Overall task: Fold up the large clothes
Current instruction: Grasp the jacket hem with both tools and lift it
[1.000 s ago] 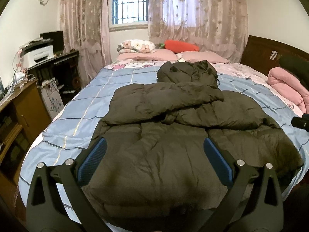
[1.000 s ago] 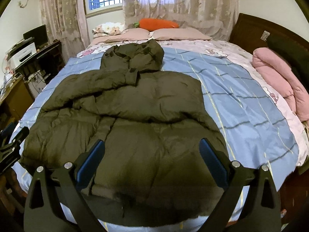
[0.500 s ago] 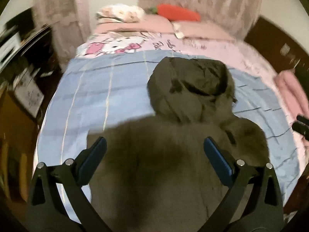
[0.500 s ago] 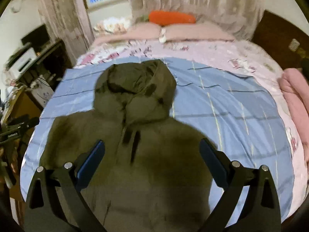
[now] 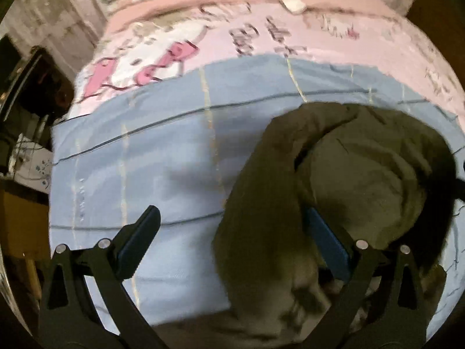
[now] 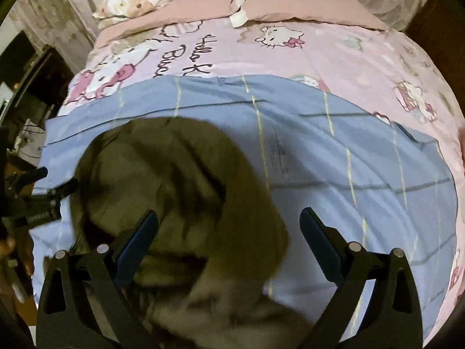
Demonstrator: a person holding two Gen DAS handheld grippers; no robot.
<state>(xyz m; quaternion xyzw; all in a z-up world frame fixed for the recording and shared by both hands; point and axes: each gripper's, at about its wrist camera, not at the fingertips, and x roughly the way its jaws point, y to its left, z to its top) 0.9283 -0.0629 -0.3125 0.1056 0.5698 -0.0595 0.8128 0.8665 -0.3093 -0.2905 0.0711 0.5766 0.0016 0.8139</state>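
Olive-green padded jacket [image 5: 357,180] is lying hood-up on the bed [image 6: 334,151], its hood sitting between both wide-apart, empty pairs of jaws, left gripper [image 5: 229,241] seemingly nearer than right gripper [image 6: 229,232].

My bed [image 6: 377,67] w/ pink cartoon sheet, blue checked cover [image 6: 363,157] over it, pink pillows [image 6: 305,3] at head; dark furniture [image 5: 17,93] at left.

The bed [image 6: 363,58] carries a pink cartoon-print sheet, pink pillows [image 6: 305,3], a blue checked blanket [image 6: 348,160], and an olive hooded jacket [image 6: 174,174] on the blanket.
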